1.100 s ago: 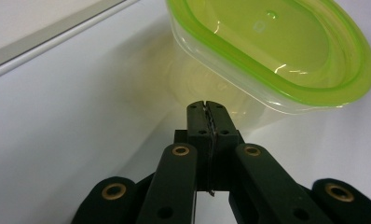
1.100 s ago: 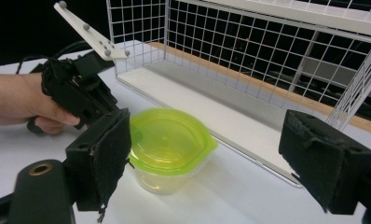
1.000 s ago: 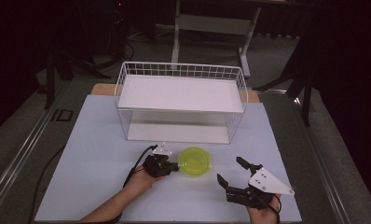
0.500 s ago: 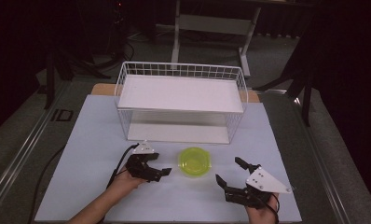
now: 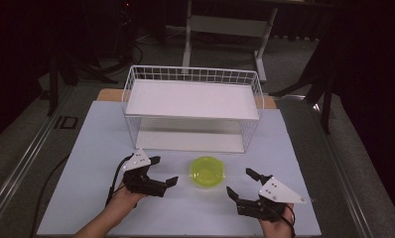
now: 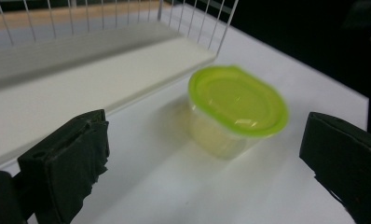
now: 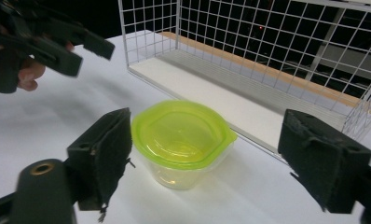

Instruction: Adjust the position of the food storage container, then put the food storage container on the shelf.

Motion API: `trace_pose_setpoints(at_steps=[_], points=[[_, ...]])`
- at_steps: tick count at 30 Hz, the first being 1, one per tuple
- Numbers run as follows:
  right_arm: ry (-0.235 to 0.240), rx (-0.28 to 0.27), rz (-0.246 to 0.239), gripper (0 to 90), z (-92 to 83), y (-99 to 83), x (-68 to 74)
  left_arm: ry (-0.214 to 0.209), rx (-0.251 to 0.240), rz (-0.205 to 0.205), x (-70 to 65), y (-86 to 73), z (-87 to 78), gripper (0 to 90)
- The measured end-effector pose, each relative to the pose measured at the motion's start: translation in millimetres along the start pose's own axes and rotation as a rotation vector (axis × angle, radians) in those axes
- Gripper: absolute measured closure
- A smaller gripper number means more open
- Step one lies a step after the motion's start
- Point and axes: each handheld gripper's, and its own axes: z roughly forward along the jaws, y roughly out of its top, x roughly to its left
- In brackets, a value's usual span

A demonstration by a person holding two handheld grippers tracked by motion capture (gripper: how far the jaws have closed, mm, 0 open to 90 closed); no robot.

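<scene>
The left tool (image 5: pixel 162 171) stood with its jaws spread wide, having just been opening, and nothing lay between them; it hovered just left of the lidded green container (image 5: pixel 207 171), apart from it. The right tool (image 5: pixel 242 182) also gaped wide and held nothing, just right of the container and nearer the person. The container sat upright on the white worktop (image 5: pixel 86 148), its lid on, just in front of the white wire basket (image 5: pixel 193 106).

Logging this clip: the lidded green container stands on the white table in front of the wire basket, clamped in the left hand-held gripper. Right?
Not clamped. The high view shows the left hand-held gripper open and apart from the green container, which stands free on the white table before the wire basket.
</scene>
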Motion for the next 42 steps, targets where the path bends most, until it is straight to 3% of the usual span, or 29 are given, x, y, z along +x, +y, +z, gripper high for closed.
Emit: trace_pose_setpoints(at_steps=[4,8,12,14,18,22,27,30,32,37,42], points=[[0.014,0.009,-0.010,21.2,4.5,0.8,-0.1,-0.002,-0.021,0.029,-9.3,6.5,-7.9,2.3],[0.030,0.011,-0.012,20.0,7.2,5.2,-0.3,-0.009,-0.007,0.069,-16.7,13.3,-11.6,2.3],[0.029,0.047,-0.031,18.0,10.8,10.4,-1.8,-0.037,-0.018,0.051,-22.6,22.3,-15.1,3.9],[0.029,0.060,-0.010,15.7,12.5,12.5,-3.9,-0.045,-0.042,0.044,-24.4,26.2,-15.9,3.9],[0.032,0.082,0.026,12.8,17.8,16.7,-8.6,-0.033,-0.050,0.071,-26.1,33.6,-13.2,3.9],[0.015,0.089,0.014,12.3,25.1,20.2,-12.2,-0.059,-0.003,0.038,-22.8,37.3,-3.8,4.3],[-0.009,0.099,0.042,11.3,35.6,21.8,-19.8,-0.047,0.062,0.017,-19.7,38.2,14.1,5.9],[-0.029,0.107,0.098,11.4,45.3,20.8,-23.7,-0.066,0.066,-0.028,-13.9,38.3,23.6,6.1],[0.025,0.119,0.140,11.7,49.4,19.5,-27.2,-0.058,0.076,-0.048,-11.7,38.0,30.0,6.9],[0.036,0.155,0.151,14.2,61.5,15.0,-28.0,-0.045,0.117,-0.091,-7.8,33.6,46.2,14.3],[0.042,0.224,0.205,15.1,74.9,5.1,-30.3,-0.048,0.161,-0.138,-3.0,25.1,58.4,16.9]])
